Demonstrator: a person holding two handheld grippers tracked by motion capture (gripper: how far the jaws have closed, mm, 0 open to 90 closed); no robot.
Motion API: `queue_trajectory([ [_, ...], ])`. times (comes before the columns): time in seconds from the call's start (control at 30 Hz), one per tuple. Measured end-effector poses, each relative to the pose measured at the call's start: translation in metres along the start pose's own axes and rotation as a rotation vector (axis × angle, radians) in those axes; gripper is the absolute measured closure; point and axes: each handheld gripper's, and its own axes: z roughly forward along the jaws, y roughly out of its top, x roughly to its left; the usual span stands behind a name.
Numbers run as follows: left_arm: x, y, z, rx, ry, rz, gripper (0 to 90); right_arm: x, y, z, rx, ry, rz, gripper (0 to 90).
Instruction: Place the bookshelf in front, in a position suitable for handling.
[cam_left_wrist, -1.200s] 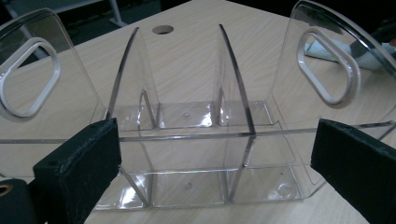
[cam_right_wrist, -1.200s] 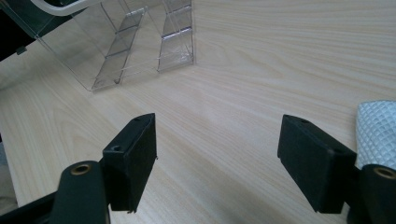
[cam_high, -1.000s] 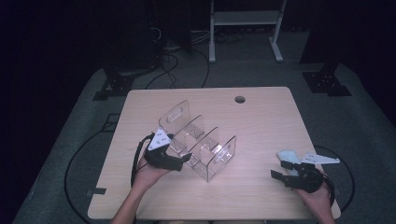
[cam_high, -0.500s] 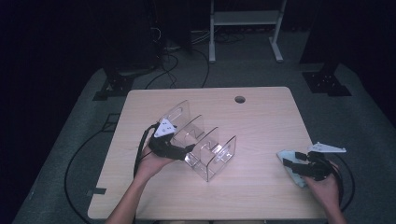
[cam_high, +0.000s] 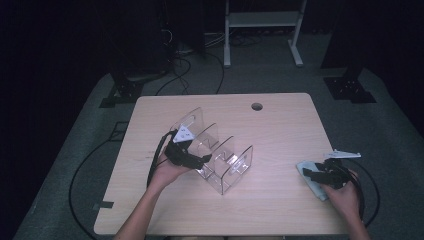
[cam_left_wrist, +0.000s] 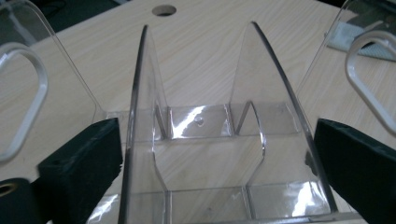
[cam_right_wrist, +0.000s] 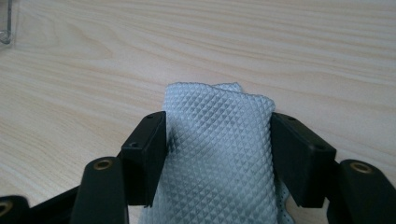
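A wooden surface (cam_high: 280, 130) carries a clear plastic rack (cam_high: 220, 155) near its middle. The left hand-held gripper (cam_high: 192, 157) stands wide open, its jaws on either side of the rack's dividers without pressing them. Near the right edge lies a folded grey cloth (cam_right_wrist: 217, 154); the right hand-held gripper (cam_right_wrist: 217, 158) has just been closing, and its jaws touch the cloth's sides.

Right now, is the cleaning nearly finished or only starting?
Only starting, it seems. The left hand-held gripper already straddles the clear plastic organizer, jaws open. The right hand-held gripper has just been closing around the folded grey cloth lying at the table's right edge. Lifting it and any wiping look yet to come.
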Motion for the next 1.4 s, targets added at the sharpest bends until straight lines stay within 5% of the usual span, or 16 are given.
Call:
queue_trajectory([
  [0.2, -0.001, -0.006, 0.000, -0.010, -0.006, -0.027, 6.6, 0.008, -0.001, 0.002, 0.006, -0.051, -0.041, 34.7],
  [0.33, -0.003, -0.006, -0.003, 0.006, -0.003, -0.029, 7.2, 0.010, 0.000, 0.001, 0.009, -0.056, -0.037, 44.7],
  [0.37, -0.005, -0.007, -0.005, 0.013, -0.001, -0.022, 7.2, 0.013, 0.000, 0.001, 0.012, -0.042, -0.035, 55.7],
  [0.43, -0.006, -0.008, -0.006, 0.010, -0.002, -0.023, 7.3, 0.015, 0.000, 0.001, 0.014, -0.020, -0.039, 63.7],
  [0.67, -0.016, -0.016, -0.014, -0.010, 0.023, -0.041, 7.6, 0.019, 0.004, 0.002, 0.031, 0.044, -0.008, 73.6],
  [0.8, -0.021, -0.018, -0.016, -0.021, 0.043, -0.048, 7.8, 0.055, 0.012, 0.005, -0.001, 0.162, -0.076, 73.6],
  [0.87, -0.024, -0.018, -0.016, -0.016, 0.053, -0.052, 7.9, 0.091, 0.028, -0.003, -0.096, 0.274, -0.135, 73.6],
  [0.9, -0.024, -0.018, -0.016, -0.016, 0.053, -0.052, 7.9, 0.091, 0.028, -0.003, -0.096, 0.274, -0.135, 73.6],
  [1.03, -0.030, -0.018, -0.016, -0.019, 0.063, -0.056, 7.9, 0.132, 0.055, -0.017, -0.247, 0.404, -0.172, 73.6],
  [1.2, -0.033, -0.020, -0.017, -0.028, 0.068, -0.066, 7.9, 0.147, 0.060, -0.010, -0.264, 0.382, -0.210, 73.8],
  [1.33, -0.034, -0.020, -0.017, -0.028, 0.071, -0.069, 7.9, 0.146, 0.048, 0.013, -0.203, 0.375, -0.189, 73.7],
  [1.4, -0.034, -0.020, -0.017, -0.032, 0.073, -0.073, 7.8, 0.145, 0.039, 0.032, -0.123, 0.368, -0.175, 73.6],
])
